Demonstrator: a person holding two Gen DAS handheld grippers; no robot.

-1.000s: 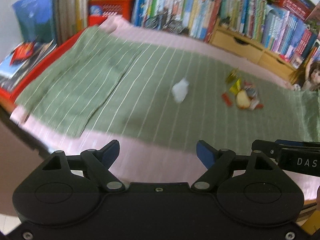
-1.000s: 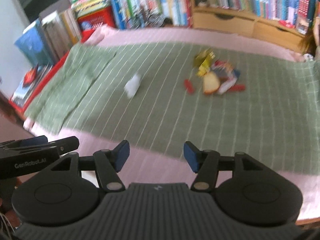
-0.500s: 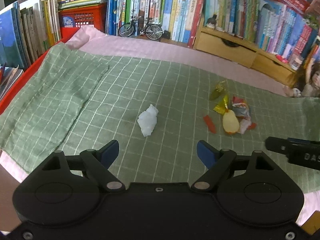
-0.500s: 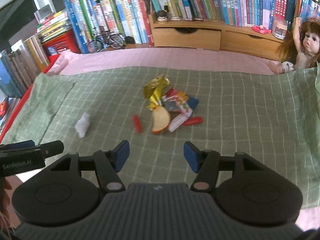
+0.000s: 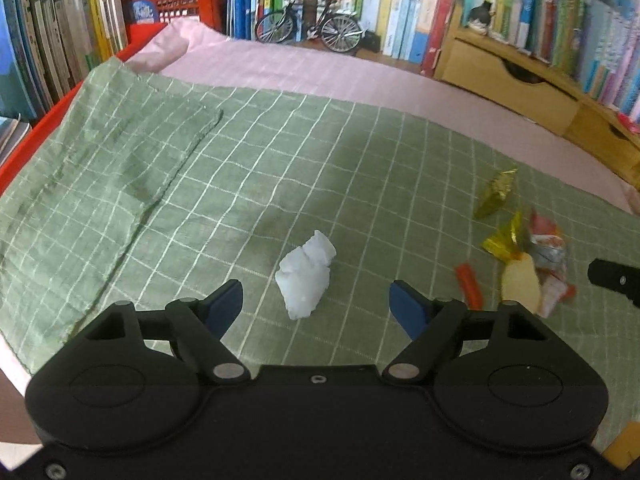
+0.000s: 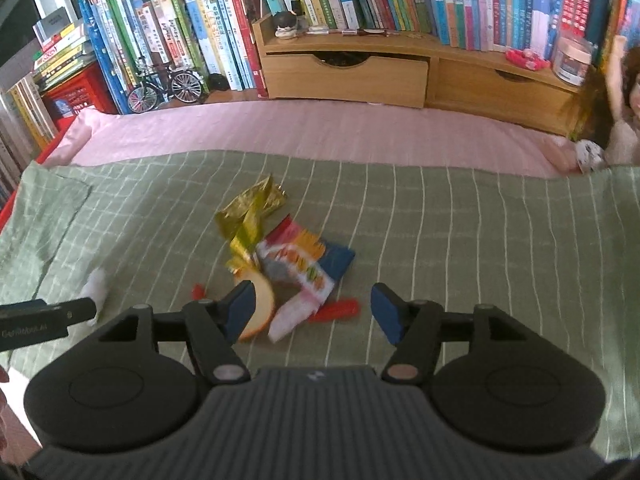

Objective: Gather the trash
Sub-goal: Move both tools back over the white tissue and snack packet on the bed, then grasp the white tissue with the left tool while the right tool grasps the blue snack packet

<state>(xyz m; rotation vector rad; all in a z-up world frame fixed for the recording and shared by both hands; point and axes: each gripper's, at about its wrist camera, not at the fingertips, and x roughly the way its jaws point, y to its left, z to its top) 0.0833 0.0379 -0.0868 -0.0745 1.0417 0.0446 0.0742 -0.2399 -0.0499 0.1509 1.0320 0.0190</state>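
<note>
- Left gripper [image 5: 316, 306] points steeply down at the crumpled white tissue [image 5: 306, 278], its blue-padded jaws wide apart but closing a little; the tissue lies ahead of them on the cloth, untouched, with nothing in the grip.
- Right gripper [image 6: 313, 310] hangs over the pile of wrappers [image 6: 298, 268], jaws wide and opening further, empty too. Its left pad [image 6: 240, 308] overlaps the apple slice [image 6: 260, 308] in this view, but I cannot tell whether they touch.
- All the trash sits on the green checked cloth [image 5: 360, 160] spread over the pink sheet [image 6: 320, 128]: gold foil wrappers [image 6: 252, 210] at the far side of the pile, a colourful snack packet [image 6: 308, 260] in the middle, a red strip [image 6: 340, 310] nearest the right gripper.
- To pick up the tissue well, I would centre the wad between the pads and come straight down, closing only once both pads flank it. It looks soft, so it should compress easily.
- Pinching too low risks catching the cloth and dragging it, which would scatter the pile.
- On the right side, I would take one piece at a time; the flat foil and packet look slippery and may slide out of a shallow pinch.
- I see no bin in either view, so where the trash goes is unclear.
</note>
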